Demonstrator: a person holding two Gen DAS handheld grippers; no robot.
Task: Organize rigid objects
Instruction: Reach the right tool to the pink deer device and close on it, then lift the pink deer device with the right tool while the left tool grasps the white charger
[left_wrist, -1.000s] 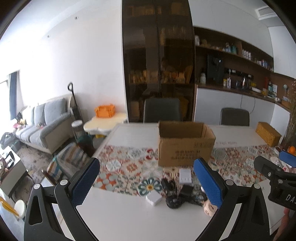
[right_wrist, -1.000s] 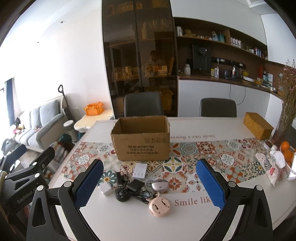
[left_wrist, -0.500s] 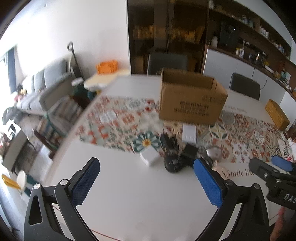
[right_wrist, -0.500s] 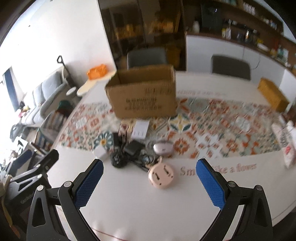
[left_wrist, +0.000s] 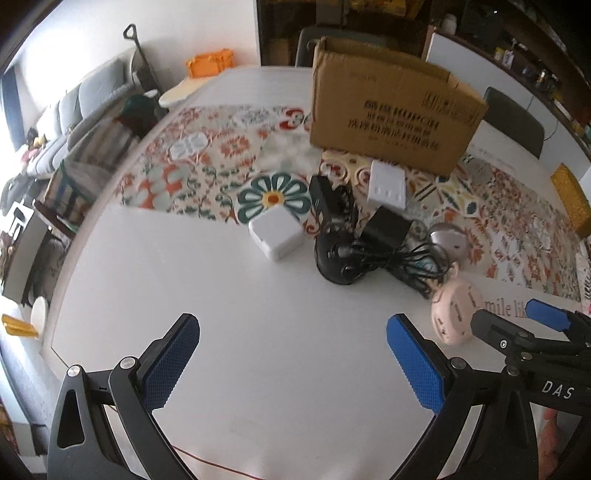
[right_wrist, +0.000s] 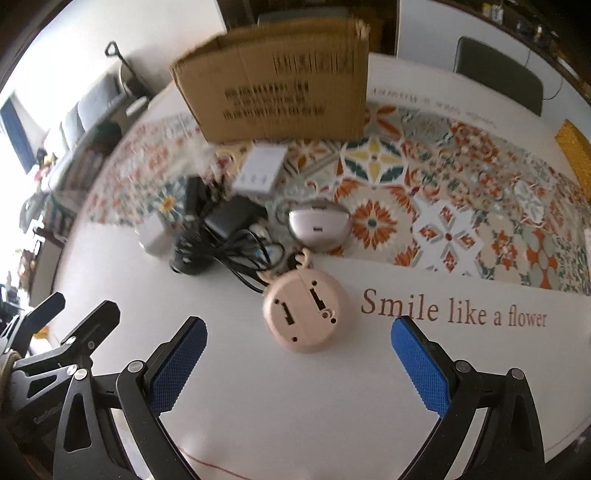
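Tablecloth (right_wrist: 454, 314) reads "Smile like a flower" — right tool (left_wrist: 546, 384) "DAS".

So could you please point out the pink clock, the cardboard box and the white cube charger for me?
pink clock (right_wrist: 304, 310): right wrist view, middle of its back face.
cardboard box (left_wrist: 391, 122): left wrist view, printed front wall.
white cube charger (left_wrist: 275, 232): left wrist view, top face.

Bright daylight comes from the left and washes that edge out. The white table (left_wrist: 229, 332) shines. The box (right_wrist: 280, 88) looks blurry. Both pictures bend at the edges, with dark corners.
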